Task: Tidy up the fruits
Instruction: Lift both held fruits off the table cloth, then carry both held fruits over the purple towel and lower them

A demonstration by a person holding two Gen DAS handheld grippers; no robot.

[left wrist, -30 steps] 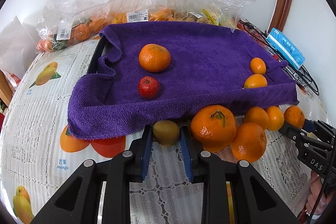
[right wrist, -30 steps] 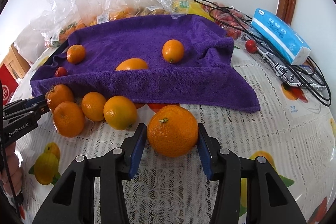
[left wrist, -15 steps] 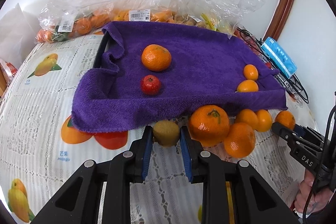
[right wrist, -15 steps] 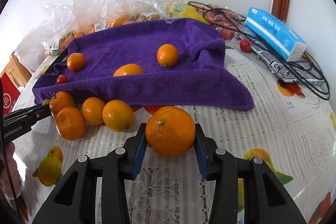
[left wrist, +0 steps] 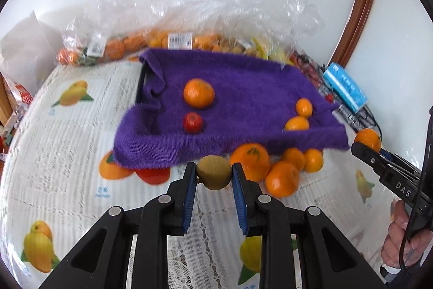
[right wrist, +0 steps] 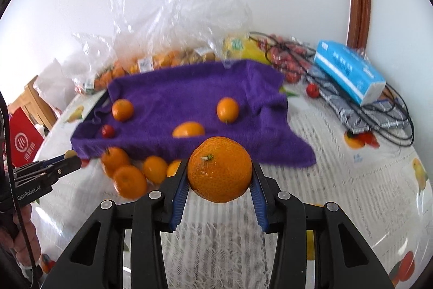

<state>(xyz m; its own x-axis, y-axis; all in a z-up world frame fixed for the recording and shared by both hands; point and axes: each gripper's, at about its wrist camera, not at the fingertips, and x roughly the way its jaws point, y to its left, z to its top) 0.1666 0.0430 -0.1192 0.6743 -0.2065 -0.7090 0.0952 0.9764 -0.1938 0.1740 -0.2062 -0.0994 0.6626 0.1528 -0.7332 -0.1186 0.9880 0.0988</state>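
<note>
Clearly, the left hand-held gripper (left wrist: 213, 175) pinches a small, fuzzy, olive-brown kiwi fruit (left wrist: 213, 173) between its blue-padded fingers, lifted above the fruit-printed lace cloth of the desk (left wrist: 67, 142), just before the near hem of the purple terry towel (left wrist: 243, 88). The right hand-held gripper (right wrist: 219, 178) clamps a large round orange mandarin (right wrist: 219, 169) — dimpled, glossy skin, green stem stub facing the camera — also raised above the desk. On the towel lie a medium orange tangerine (left wrist: 199, 93), a small red apple-like fruit (left wrist: 192, 122) and two little oranges (left wrist: 300, 114). A loose cluster of oranges (left wrist: 278, 169) rests on the desk along the towel's near edge — some blurred.
</note>
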